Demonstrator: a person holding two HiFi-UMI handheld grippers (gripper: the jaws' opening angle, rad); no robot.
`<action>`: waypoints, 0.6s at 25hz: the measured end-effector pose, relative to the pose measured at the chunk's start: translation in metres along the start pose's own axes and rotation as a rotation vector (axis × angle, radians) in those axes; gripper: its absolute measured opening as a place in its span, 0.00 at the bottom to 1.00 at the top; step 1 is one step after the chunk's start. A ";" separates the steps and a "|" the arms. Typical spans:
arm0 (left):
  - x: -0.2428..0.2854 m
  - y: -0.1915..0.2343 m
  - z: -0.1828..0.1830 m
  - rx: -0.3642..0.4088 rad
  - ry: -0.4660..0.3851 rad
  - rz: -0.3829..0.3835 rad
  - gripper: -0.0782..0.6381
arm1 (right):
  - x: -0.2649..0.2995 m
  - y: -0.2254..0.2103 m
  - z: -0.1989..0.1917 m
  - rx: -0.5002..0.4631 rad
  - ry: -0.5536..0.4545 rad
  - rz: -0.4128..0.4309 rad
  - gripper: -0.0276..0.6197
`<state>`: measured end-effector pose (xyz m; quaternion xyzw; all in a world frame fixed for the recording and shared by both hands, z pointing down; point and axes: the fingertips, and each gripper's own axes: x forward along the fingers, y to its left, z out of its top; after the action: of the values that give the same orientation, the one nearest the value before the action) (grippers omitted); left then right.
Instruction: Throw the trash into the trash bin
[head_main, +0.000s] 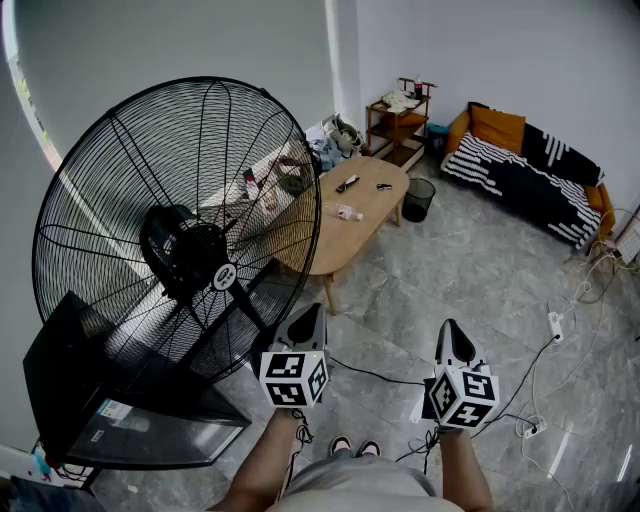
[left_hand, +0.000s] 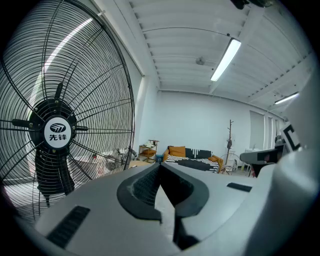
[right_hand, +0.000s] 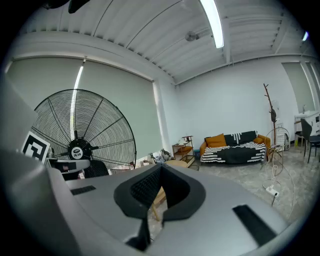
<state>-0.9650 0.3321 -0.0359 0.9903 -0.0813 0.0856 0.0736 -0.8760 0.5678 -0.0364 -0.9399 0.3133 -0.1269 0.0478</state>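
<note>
The left tongs and the right tongs are held out level above the floor, both clenched with nothing between them. Just left of them stands a big fan, whose cage covers the near left part of the wooden counter. Farther on, a small crumpled white scrap, likely the trash, lies near the counter's right edge, apart from two dark items toward the far end. The black mesh bin stands on the floor just beside the counter's far right corner. The scrap looks light, soft and crushable, so a pinch across its middle should hold it, though a loose grip might drop it. Only the head view looks down on the counter's top and the scrap. The tongs' own views look level across the room and show instead the ceiling lamp, a coat stand and the sofa.
</note>
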 end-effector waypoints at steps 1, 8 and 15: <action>-0.001 0.000 -0.001 0.000 0.000 -0.001 0.12 | 0.000 0.000 -0.001 0.001 0.001 0.000 0.05; -0.002 0.004 -0.004 -0.013 0.000 -0.003 0.12 | -0.003 0.005 -0.005 0.007 0.005 -0.005 0.05; 0.001 -0.001 -0.008 -0.018 0.008 -0.019 0.12 | -0.005 -0.003 -0.011 0.057 -0.002 -0.027 0.05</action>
<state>-0.9653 0.3344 -0.0281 0.9900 -0.0722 0.0882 0.0835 -0.8810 0.5727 -0.0261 -0.9424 0.2969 -0.1354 0.0732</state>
